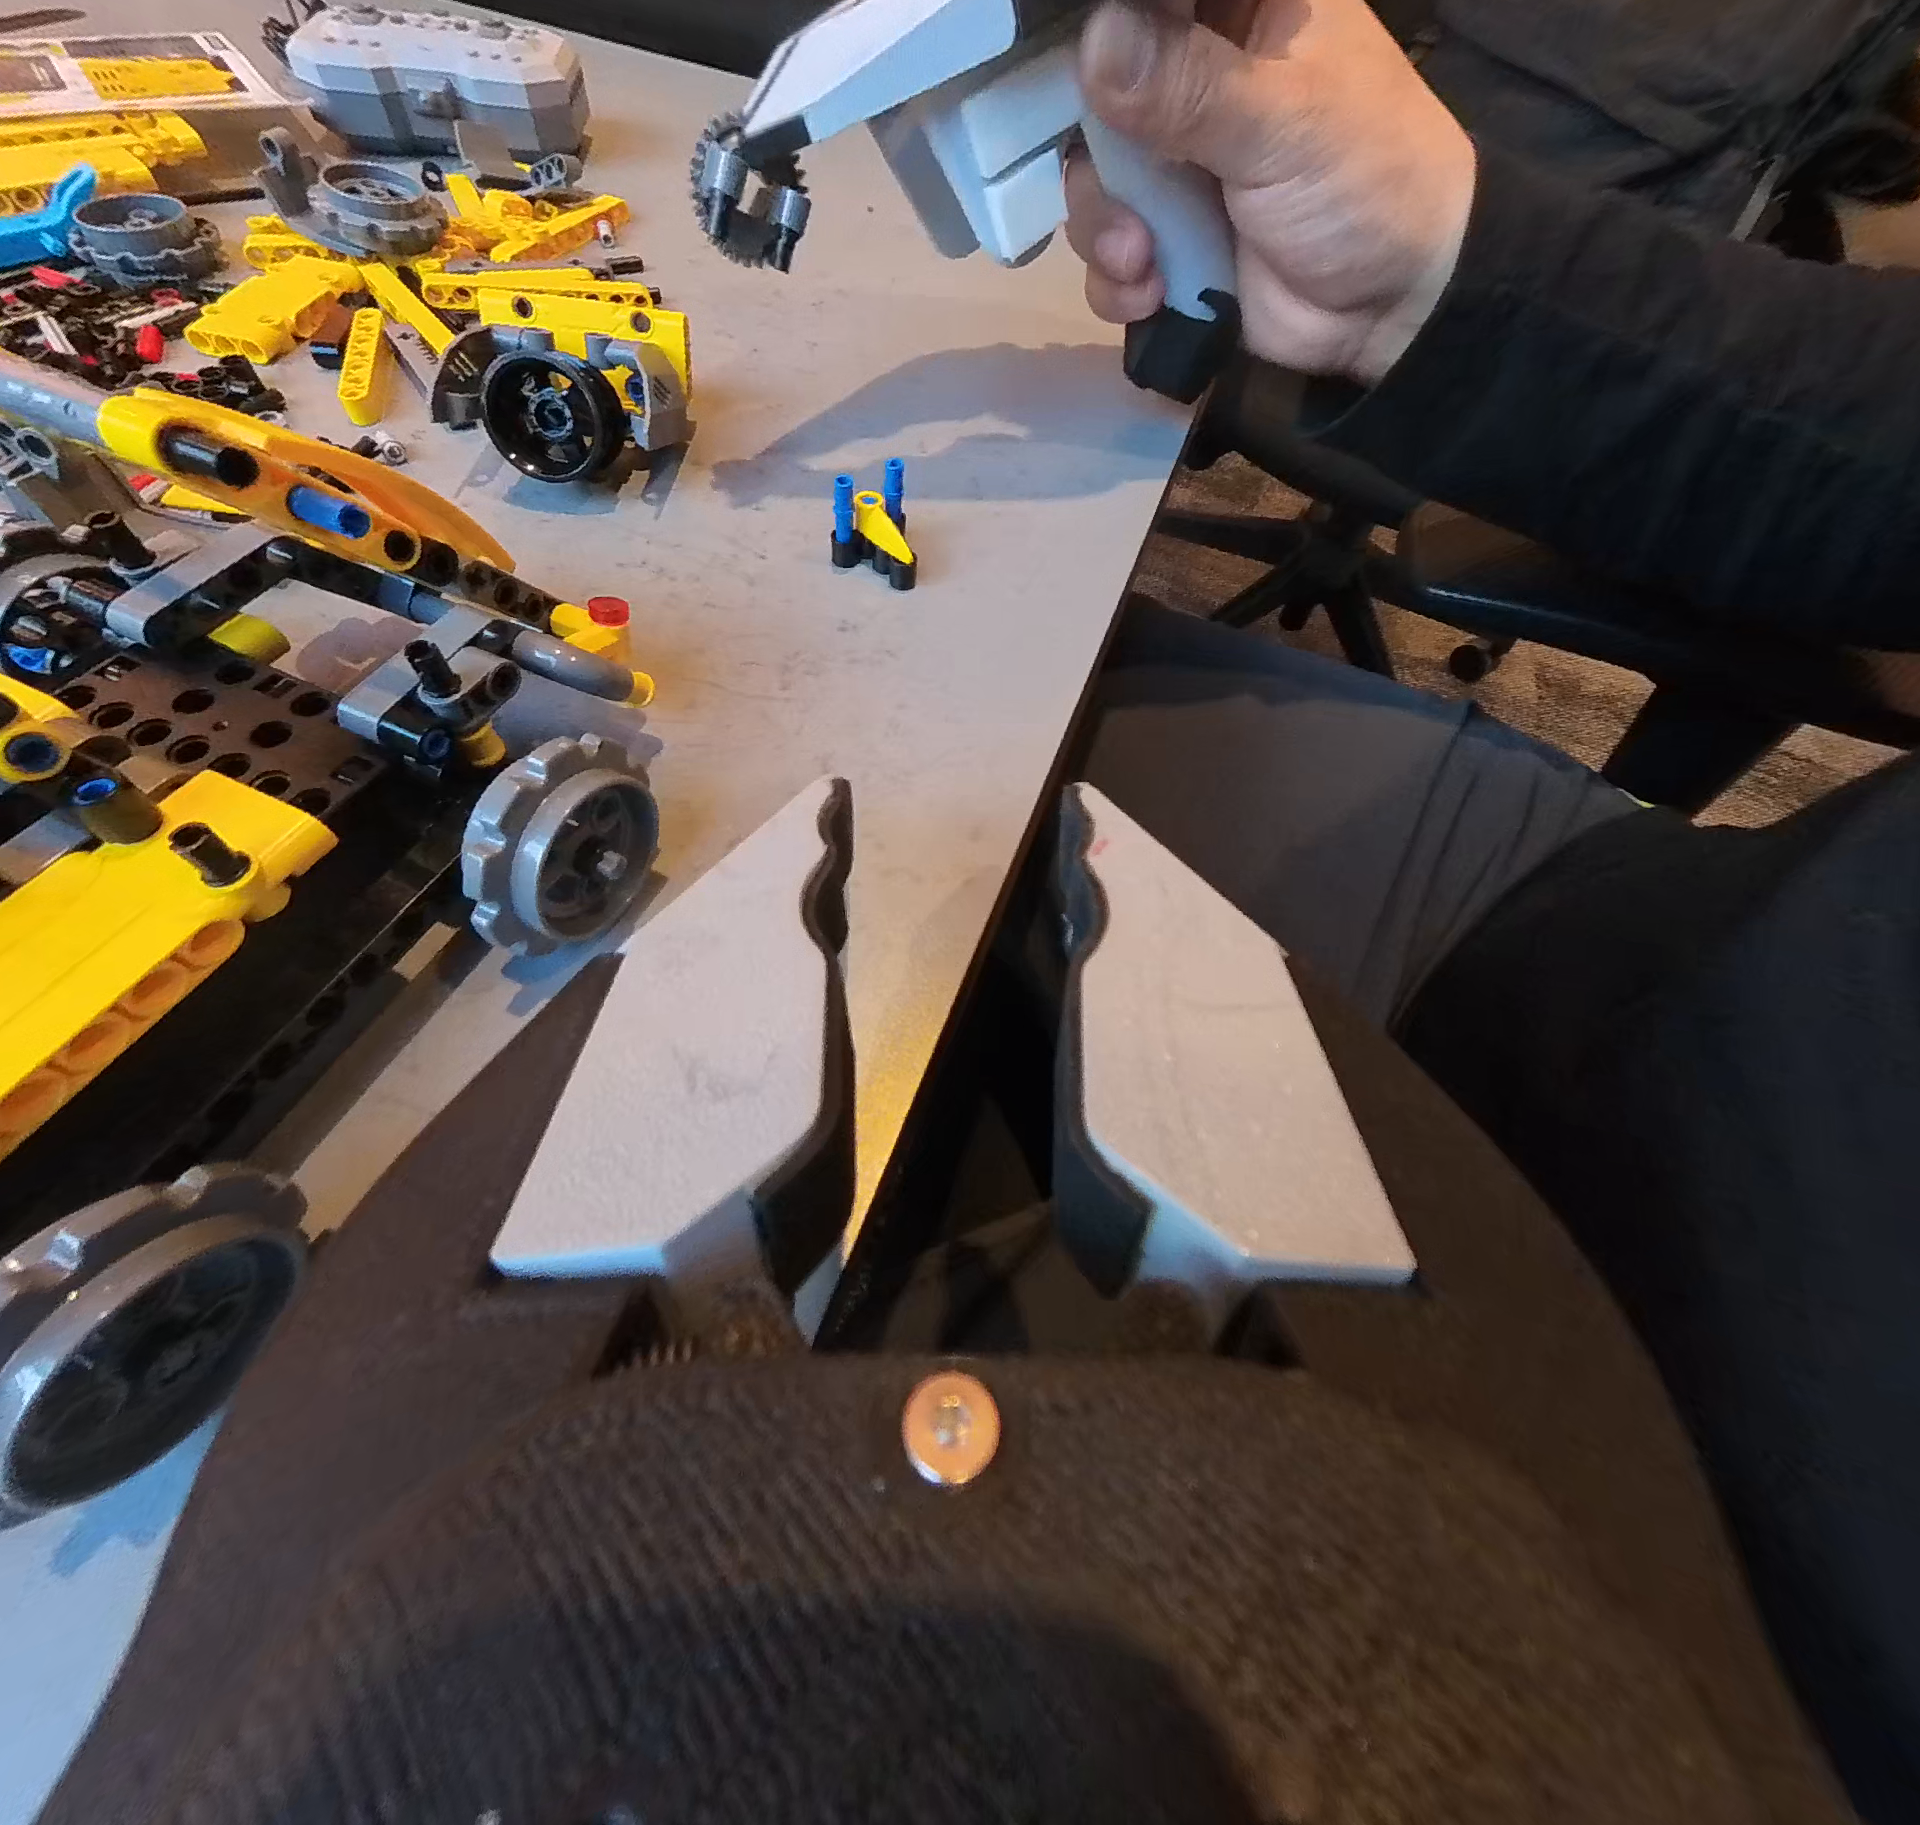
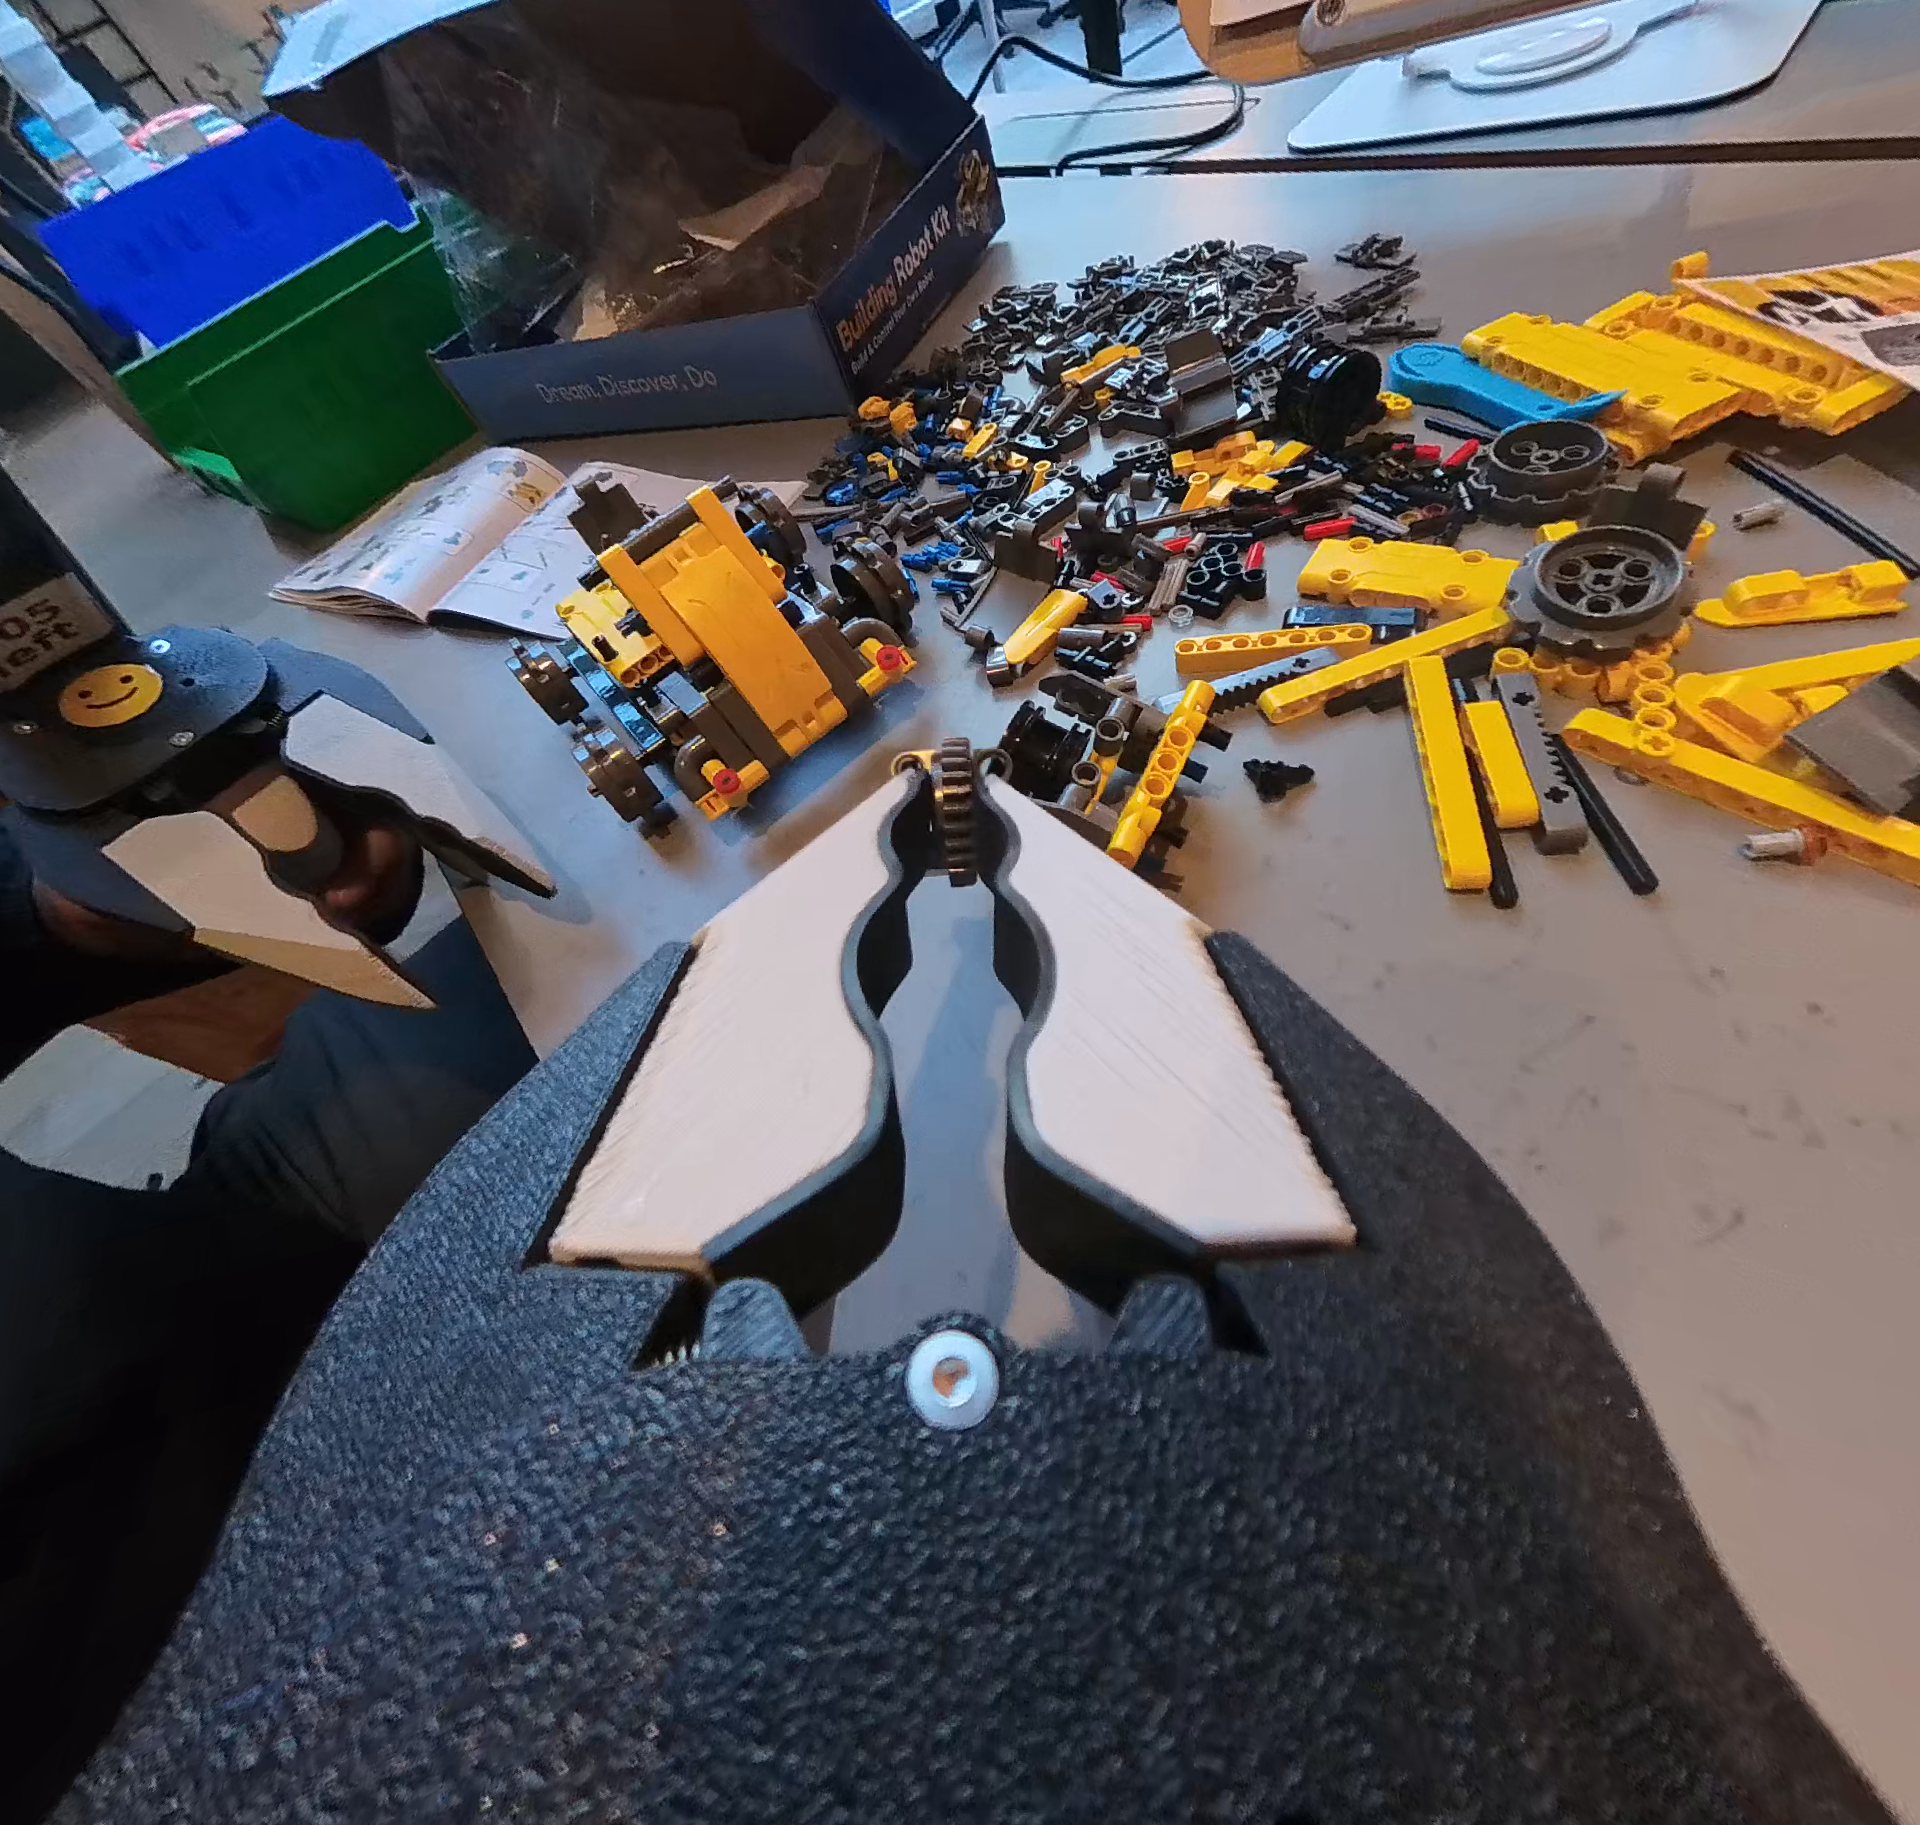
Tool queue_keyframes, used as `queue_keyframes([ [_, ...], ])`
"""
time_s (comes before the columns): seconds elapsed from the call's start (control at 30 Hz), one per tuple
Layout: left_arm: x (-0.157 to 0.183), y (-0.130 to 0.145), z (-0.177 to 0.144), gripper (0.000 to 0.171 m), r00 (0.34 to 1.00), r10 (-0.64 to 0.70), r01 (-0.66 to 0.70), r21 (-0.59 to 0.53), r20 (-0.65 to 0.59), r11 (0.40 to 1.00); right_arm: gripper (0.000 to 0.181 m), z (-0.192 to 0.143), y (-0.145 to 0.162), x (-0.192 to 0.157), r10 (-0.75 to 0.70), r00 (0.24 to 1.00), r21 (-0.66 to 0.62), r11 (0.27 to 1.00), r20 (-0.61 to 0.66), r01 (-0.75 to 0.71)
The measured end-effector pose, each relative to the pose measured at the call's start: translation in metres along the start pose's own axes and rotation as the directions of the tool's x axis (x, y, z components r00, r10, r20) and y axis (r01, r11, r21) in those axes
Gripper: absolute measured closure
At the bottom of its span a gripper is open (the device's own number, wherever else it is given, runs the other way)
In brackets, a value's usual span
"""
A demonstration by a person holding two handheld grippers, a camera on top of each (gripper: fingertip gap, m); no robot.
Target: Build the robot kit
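The right tongs (image 2: 951, 799) are clamped on a small dark gear (image 2: 952, 809) w/ grey bits on its side, pinched right at the tips so most of the toothed rim sticks out past them; that leaves the gear free to be seen & lined up. In the left wrist view the same gear (image 1: 746, 188) hangs above the bench (image 1: 935, 695), clear of everything, held by a hand (image 1: 1268, 175) wrapped round the grip & trigger. The left tongs (image 1: 951, 845) are parted w/ nothing between them, sitting right at the bench's near edge, one finger over the top and one past the edge above the person's lap, so they look parked out of the way, not working. Nearest to them is the half-built yellow & black vehicle (image 1: 208, 736), its grey front wheel (image 1: 561, 856) just beside the left finger. A tiny black piece w/ blue pins & a yellow bit (image 1: 875, 528) stands upright alone on bare bench, between the two tongs, apart from the pile, prob. set aside for easy reach. Further back lies a loose spread of yellow beams (image 2: 1455, 736) and small black & grey connectors (image 2: 1122, 487), roughly grouped. An open booklet (image 2: 436, 549) lies flat beside the vehicle, pages facing up for reading. Behind it sits an open dark-blue box (image 2: 665, 373), plus a green bin (image 2: 301, 393) w/ a blue one on it.
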State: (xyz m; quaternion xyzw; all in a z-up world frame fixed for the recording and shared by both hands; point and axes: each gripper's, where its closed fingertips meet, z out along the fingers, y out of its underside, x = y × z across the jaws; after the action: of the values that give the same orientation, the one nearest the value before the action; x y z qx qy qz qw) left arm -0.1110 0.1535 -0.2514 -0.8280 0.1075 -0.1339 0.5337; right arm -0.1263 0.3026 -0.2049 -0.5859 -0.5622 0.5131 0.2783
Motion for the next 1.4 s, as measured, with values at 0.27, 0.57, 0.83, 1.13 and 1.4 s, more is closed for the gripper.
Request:
queue_keyframes([
  [0.27,-0.001,0.000,-0.001,0.134,1.000,0.002,-0.002,0.002,-0.011,1.000,0.174,0.008,0.002,-0.004,0.000,1.000,-0.014,1.000,0.012,0.000],
  [0.57,-0.001,0.000,-0.001,0.136,1.000,0.003,-0.003,0.004,-0.011,1.000,0.174,0.008,0.001,-0.005,0.003,1.000,-0.009,1.000,0.014,-0.003],
  [0.83,-0.001,0.000,-0.001,0.138,1.000,0.005,-0.005,0.009,-0.016,1.000,0.174,0.006,0.000,-0.007,0.017,1.000,-0.010,1.000,0.022,-0.017],
  [1.13,0.002,-0.008,0.008,0.125,0.999,-0.028,0.026,-0.040,-0.031,0.999,0.174,-0.005,-0.012,-0.042,-0.100,0.986,-0.008,0.995,0.133,0.101],
  [1.4,0.011,-0.052,0.022,0.122,0.998,0.054,-0.054,-0.014,-0.013,0.998,0.174,-0.016,-0.015,-0.071,-0.458,0.889,-0.041,0.888,-0.011,0.457],
])
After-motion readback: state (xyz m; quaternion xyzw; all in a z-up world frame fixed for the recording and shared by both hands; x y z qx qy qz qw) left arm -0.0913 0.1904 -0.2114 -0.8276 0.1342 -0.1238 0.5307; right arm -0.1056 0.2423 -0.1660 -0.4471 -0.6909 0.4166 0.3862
